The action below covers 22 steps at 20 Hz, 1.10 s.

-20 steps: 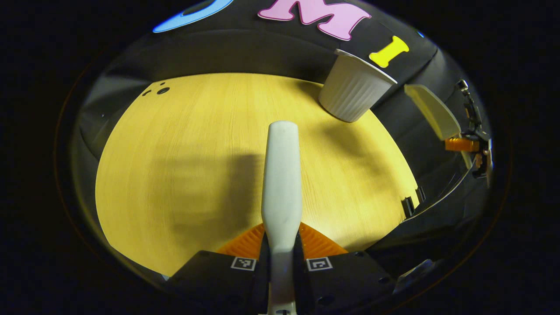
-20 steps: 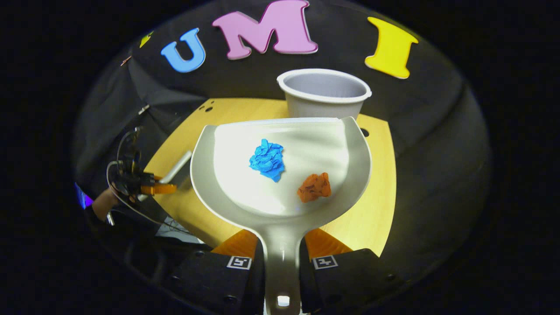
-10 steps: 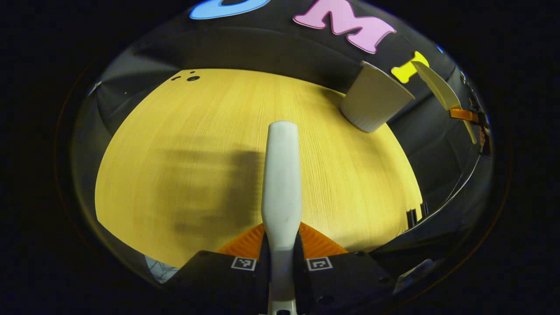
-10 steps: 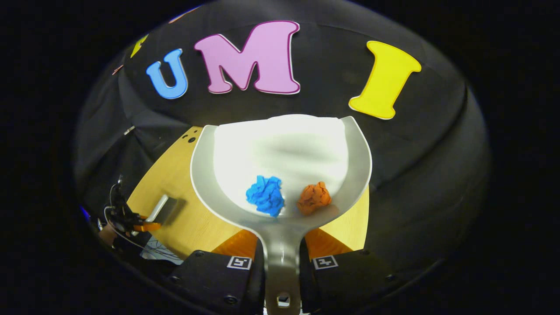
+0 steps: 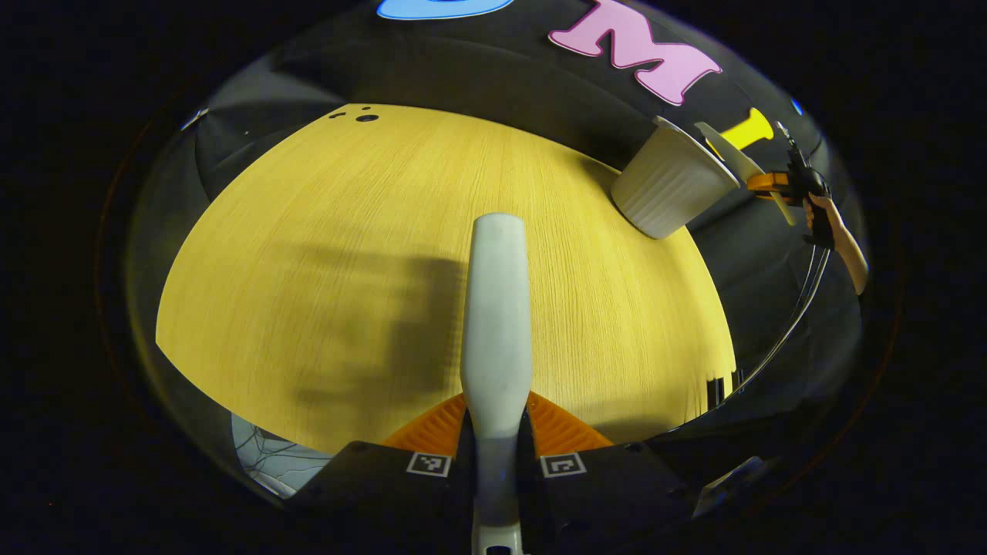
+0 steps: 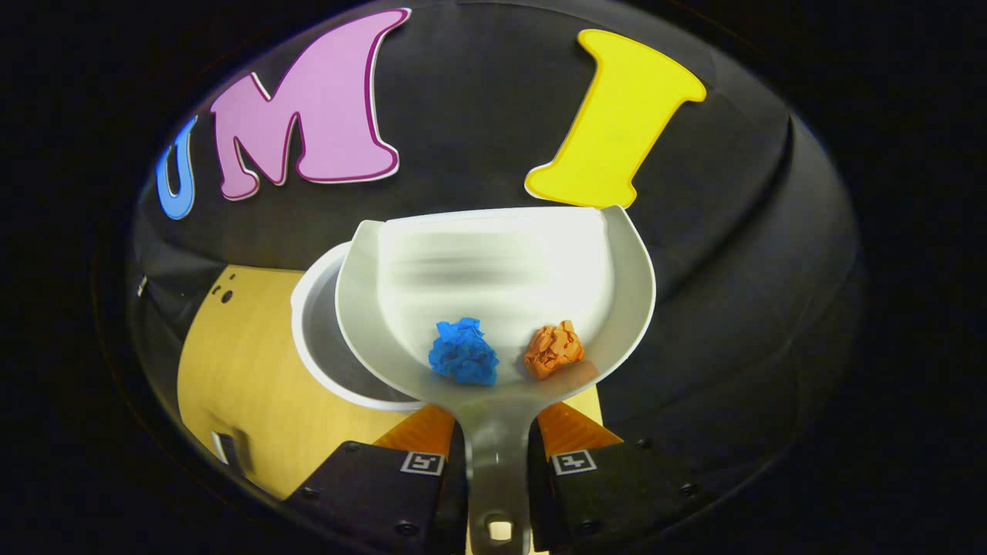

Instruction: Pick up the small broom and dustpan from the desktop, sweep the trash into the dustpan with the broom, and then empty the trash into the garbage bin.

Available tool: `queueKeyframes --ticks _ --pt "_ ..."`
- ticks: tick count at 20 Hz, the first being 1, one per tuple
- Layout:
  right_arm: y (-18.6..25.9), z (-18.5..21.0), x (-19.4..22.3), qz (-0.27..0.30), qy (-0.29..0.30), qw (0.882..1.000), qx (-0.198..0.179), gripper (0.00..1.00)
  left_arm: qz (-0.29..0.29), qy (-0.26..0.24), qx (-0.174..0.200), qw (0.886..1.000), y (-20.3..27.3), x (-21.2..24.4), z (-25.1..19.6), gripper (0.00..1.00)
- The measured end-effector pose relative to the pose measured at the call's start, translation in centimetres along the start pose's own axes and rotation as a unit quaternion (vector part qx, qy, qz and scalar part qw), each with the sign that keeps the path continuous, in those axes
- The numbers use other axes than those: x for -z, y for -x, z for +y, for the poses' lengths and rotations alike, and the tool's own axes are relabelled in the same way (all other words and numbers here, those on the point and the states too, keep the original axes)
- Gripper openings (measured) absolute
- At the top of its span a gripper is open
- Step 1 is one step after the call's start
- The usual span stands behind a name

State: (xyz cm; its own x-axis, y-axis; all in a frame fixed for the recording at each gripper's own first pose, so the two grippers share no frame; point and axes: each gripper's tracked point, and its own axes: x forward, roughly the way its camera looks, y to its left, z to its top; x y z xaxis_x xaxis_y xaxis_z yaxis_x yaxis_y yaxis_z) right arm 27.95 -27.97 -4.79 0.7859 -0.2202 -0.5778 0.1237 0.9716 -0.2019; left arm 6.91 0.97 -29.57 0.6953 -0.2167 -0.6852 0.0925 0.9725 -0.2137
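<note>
The left gripper (image 5: 496, 432) is clamped on the white broom handle (image 5: 497, 308), which juts straight ahead of its fingers above the wooden desktop (image 5: 308, 231). The right gripper (image 6: 497, 455) is clamped on the dustpan (image 6: 493, 270) handle; blue paper wad (image 6: 463, 351) and orange paper wad (image 6: 553, 349) sit at the pan's rear, nearest the fingers. The white garbage bin (image 6: 324, 339) lies under the pan's left edge
</note>
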Motion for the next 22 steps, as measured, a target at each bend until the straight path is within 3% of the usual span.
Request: queueKeyframes --ticks 4,5,7,8,9,10,11,12,14,17,18,20,22 --pt "0.5 -1.6 -0.9 -0.029 0.109 0.991 0.071 0.36 -0.003 0.014 -0.011 1.0 0.2 -0.4 1.0 0.29" --pt "0.7 -2.0 -1.2 -0.036 0.138 0.986 0.083 0.31 -0.003 0.015 -0.015 1.0 0.2 -0.7 1.4 0.29" --pt "0.9 -2.4 -1.5 -0.045 0.173 0.979 0.102 0.36 -0.004 0.018 -0.016 1.0 0.2 -1.0 1.6 0.28" --pt "0.9 -2.6 -1.4 -0.045 0.185 0.975 0.112 0.31 -0.003 0.018 -0.015 1.0 0.1 -1.0 1.5 0.29" --pt "0.9 -2.8 -1.2 -0.044 0.197 0.972 0.121 0.39 -0.003 0.018 -0.016 1.0 0.0 -0.9 1.4 0.28" --pt "0.8 -2.8 -1.3 -0.05 0.209 0.968 0.129 0.35 -0.002 0.017 -0.015 1.0 -0.1 -0.9 1.3 0.28" --pt "0.7 -2.9 -1.2 -0.05 0.225 0.963 0.14 0.4 0.001 0.019 -0.012 1.0 -0.2 -0.8 1.0 0.29" --pt "0.8 -2.9 -1.3 -0.052 0.246 0.956 0.154 0.35 0.004 0.022 -0.008 1.0 -0.2 -0.7 0.7 0.27" --pt "1.1 -2.9 -1.8 -0.06 0.304 0.932 0.188 0.35 0.005 0.026 -0.002 1.0 -0.1 -0.8 0.1 0.28" --pt "1.9 -1.8 -2.9 -0.08 0.404 0.883 0.227 0.35 0.001 0.025 -0.001 1.0 0.2 -1.3 -0.1 0.28" --pt "2.1 -1.7 -3.4 -0.086 0.433 0.865 0.239 0.31 0.001 0.026 -0.001 1.0 0.2 -1.3 0.0 0.29" --pt "2.3 -1.6 -4.0 -0.095 0.477 0.834 0.259 0.35 0.001 0.037 0.0 0.999 0.4 -1.4 0.0 0.28" --pt "2.6 -2.1 -4.0 -0.102 0.499 0.817 0.269 0.39 0.002 0.044 0.003 0.999 0.6 -1.3 0.0 0.28"
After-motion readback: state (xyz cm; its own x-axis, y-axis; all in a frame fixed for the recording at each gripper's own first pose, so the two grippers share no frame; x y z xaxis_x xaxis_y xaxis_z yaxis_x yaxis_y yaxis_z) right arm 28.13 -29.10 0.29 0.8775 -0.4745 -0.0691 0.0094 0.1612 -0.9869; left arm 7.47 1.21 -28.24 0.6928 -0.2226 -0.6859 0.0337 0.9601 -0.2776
